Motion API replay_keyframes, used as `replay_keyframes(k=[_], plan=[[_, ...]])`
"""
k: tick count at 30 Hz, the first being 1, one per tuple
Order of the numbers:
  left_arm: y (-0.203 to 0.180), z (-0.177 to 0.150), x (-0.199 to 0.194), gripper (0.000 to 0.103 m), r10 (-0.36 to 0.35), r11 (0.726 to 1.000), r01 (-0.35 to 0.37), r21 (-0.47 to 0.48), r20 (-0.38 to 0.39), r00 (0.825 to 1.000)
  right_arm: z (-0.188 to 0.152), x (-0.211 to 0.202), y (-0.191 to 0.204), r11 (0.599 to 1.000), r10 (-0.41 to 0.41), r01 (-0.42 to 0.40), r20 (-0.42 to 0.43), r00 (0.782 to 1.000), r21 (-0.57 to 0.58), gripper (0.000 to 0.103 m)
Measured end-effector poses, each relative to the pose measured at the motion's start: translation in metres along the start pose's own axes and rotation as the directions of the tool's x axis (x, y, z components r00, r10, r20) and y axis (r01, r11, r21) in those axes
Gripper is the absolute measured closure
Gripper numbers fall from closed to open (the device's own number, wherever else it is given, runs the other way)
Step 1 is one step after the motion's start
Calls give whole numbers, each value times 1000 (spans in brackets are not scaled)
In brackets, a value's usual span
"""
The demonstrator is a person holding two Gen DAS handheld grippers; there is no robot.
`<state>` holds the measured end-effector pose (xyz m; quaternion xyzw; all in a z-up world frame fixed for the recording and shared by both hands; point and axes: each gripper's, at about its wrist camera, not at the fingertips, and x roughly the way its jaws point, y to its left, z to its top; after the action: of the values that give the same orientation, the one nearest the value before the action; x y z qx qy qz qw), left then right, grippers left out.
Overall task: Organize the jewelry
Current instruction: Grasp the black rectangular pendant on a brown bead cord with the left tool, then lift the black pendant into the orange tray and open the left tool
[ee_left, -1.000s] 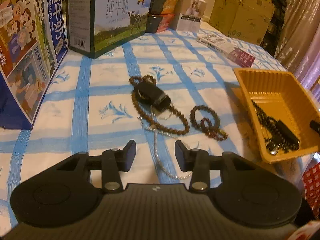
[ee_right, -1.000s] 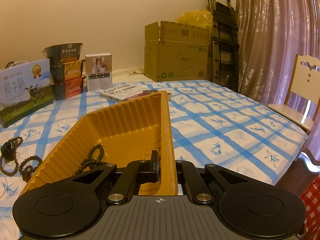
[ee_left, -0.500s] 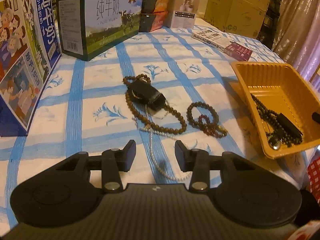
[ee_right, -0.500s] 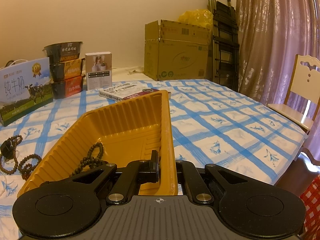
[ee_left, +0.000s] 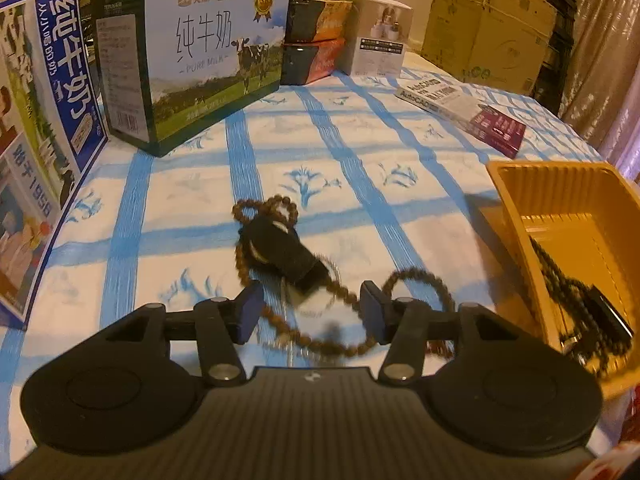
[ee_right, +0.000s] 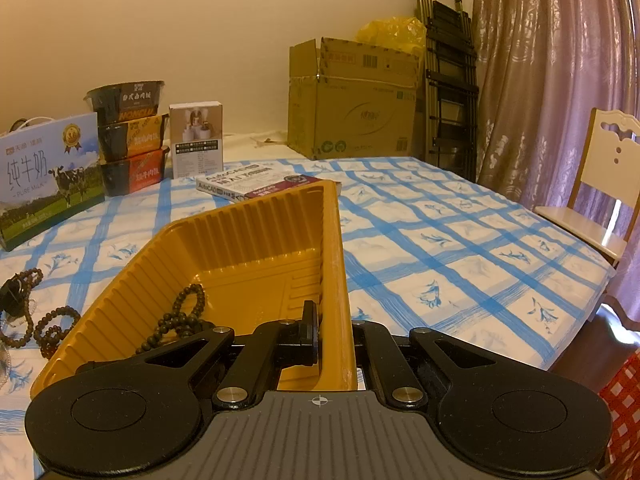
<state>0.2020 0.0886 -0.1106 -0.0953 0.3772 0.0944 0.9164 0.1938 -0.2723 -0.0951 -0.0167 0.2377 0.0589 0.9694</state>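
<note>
Left gripper (ee_left: 312, 312) is hovering over the brown bead necklace (ee_left: 320, 308) and black pouch (ee_left: 286, 254) lying on the blue-checked tablecloth (ee_left: 360, 184); its jaws have just been opening and are touching nothing. Right gripper (ee_right: 334, 338) is clamping the orange tray's (ee_right: 256, 224) wall; dark beads (ee_right: 176, 320) are lying inside.

One yellow tray (ee_right: 256, 240), two milk cartons (ee_left: 208, 60), three stacked noodle bowls (ee_right: 128, 136), one book (ee_left: 460, 108), one small white box (ee_right: 196, 140) and two hand-held grippers (ee_left: 312, 312) share a checked tablecloth (ee_right: 440, 264).
</note>
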Motion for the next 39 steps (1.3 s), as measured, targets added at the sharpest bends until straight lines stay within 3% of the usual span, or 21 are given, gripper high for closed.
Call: replay_keyframes(k=[11, 23, 28, 35, 39], plan=[[7, 14, 28, 47, 8, 995, -9, -96, -8, 1000, -1, 0, -1, 1000, 2, -2, -1, 1000, 1, 99], [16, 15, 41, 73, 12, 993, -15, -120, -31, 999, -2, 0, 0, 1000, 1, -1, -2, 1000, 0, 99], [20, 12, 33, 83, -10, 995, 8, -100, -19, 1000, -2, 0, -1, 1000, 1, -1, -2, 1000, 0, 99], [24, 13, 13, 83, -31, 999, 31, -23, 5, 999, -2, 0, -1, 1000, 1, -1, -2, 1000, -1, 99], [27, 7, 8, 83, -38, 999, 39, 17, -26, 999, -3, 0, -2, 1000, 1, -1, -3, 1000, 0, 99]])
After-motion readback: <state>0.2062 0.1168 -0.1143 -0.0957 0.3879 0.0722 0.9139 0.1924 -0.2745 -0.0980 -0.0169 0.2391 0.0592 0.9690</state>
